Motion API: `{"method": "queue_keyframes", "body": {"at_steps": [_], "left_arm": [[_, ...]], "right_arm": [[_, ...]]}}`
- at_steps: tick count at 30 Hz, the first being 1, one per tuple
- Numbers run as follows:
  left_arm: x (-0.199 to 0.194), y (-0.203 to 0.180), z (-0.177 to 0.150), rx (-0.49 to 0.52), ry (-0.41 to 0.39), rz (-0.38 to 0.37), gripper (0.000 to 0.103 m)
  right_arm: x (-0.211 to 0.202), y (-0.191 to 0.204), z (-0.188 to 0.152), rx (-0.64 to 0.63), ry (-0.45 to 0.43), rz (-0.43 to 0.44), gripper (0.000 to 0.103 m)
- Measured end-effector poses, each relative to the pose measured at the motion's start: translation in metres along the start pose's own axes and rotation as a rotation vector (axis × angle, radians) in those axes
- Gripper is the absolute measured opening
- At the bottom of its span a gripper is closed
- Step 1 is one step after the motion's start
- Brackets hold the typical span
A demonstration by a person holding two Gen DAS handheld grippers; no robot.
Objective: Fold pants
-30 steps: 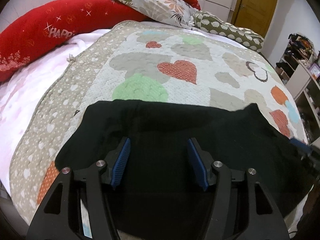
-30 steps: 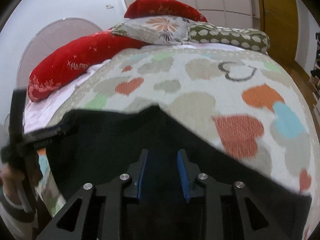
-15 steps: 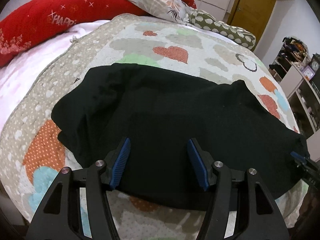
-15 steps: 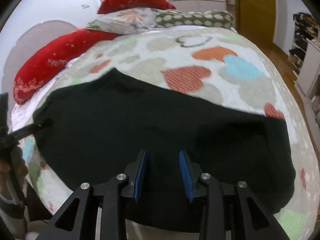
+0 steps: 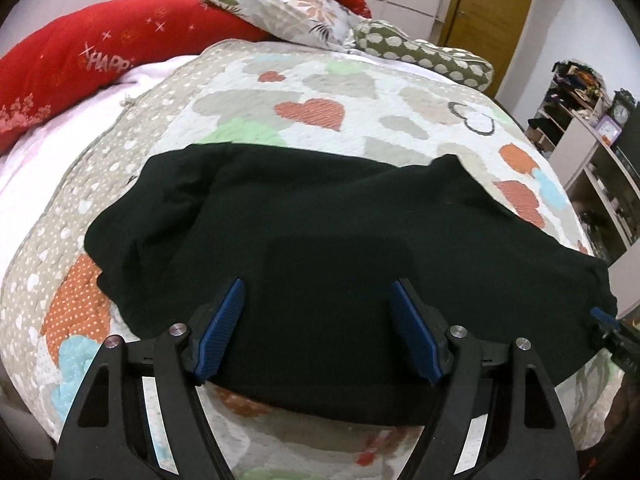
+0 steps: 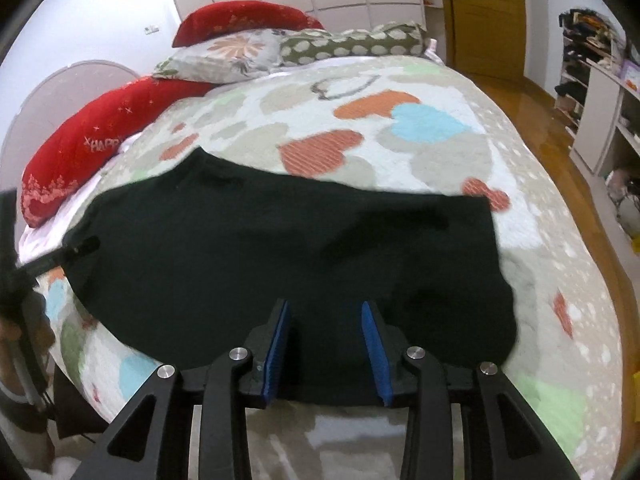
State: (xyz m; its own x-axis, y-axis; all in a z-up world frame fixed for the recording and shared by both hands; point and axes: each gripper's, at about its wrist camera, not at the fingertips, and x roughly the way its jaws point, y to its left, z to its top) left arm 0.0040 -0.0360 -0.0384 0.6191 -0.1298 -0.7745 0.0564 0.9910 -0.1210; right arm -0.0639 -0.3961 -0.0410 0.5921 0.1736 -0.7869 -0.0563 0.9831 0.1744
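Observation:
Black pants (image 5: 320,248) lie spread sideways across the heart-patterned quilt (image 5: 320,92), near its front edge; they also show in the right wrist view (image 6: 280,248). My left gripper (image 5: 318,328) is open above the near hem of the pants, its blue pads wide apart and empty. My right gripper (image 6: 326,344) is open over the near edge of the pants toward their right end, nothing between its pads. The tip of the right gripper shows at the right edge of the left wrist view (image 5: 604,320).
Red bolster (image 5: 92,60), floral pillow (image 5: 296,16) and dotted pillow (image 5: 424,56) lie at the bed's head. A wooden door (image 6: 484,16) and shelves (image 6: 600,92) stand to the right. Wooden floor (image 6: 532,112) runs beside the bed.
Both grippers have pulled back toward the bed's near edge, so more of the pants shows. The right gripper's jaws have opened wider. The pants lie flat, let go.

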Motion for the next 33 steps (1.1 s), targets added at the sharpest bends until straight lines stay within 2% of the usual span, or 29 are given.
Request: {"method": "queue_keyframes", "body": {"at_steps": [4,7,11,12,13,15,18,20,26,29,33], "left_arm": [[0.002,-0.021,0.004,0.037,0.017,-0.045,0.076],[0.004,-0.052,0.011,0.119,0.032,-0.119,0.076],[0.013,-0.106,0.019,0.244,0.087,-0.244,0.076],[0.016,-0.121,0.021,0.27,0.101,-0.271,0.076],[0.02,-0.137,0.023,0.298,0.114,-0.299,0.076],[0.026,-0.164,0.028,0.345,0.139,-0.359,0.076],[0.037,-0.21,0.032,0.437,0.185,-0.453,0.076],[0.044,-0.237,0.033,0.506,0.2,-0.481,0.076],[0.064,-0.3,0.036,0.686,0.249,-0.589,0.076],[0.072,-0.328,0.033,0.785,0.272,-0.63,0.076],[0.09,-0.353,0.026,0.835,0.34,-0.68,0.076]], "right_arm": [[-0.008,-0.011,-0.008,0.036,-0.006,0.04,0.036],[-0.028,-0.02,-0.012,0.06,-0.035,0.055,0.037],[-0.05,-0.034,-0.021,0.081,-0.054,0.053,0.038],[-0.054,-0.038,-0.025,0.095,-0.056,0.059,0.041],[-0.056,-0.041,-0.028,0.105,-0.054,0.043,0.046],[-0.056,-0.046,-0.034,0.11,-0.036,0.006,0.046],[-0.053,-0.058,-0.041,0.147,-0.023,0.026,0.046],[-0.048,-0.066,-0.042,0.19,-0.037,0.052,0.046],[-0.034,-0.075,-0.043,0.288,-0.102,0.159,0.066],[-0.031,-0.074,-0.044,0.303,-0.134,0.172,0.071],[-0.027,-0.069,-0.044,0.288,-0.17,0.158,0.076]]}}
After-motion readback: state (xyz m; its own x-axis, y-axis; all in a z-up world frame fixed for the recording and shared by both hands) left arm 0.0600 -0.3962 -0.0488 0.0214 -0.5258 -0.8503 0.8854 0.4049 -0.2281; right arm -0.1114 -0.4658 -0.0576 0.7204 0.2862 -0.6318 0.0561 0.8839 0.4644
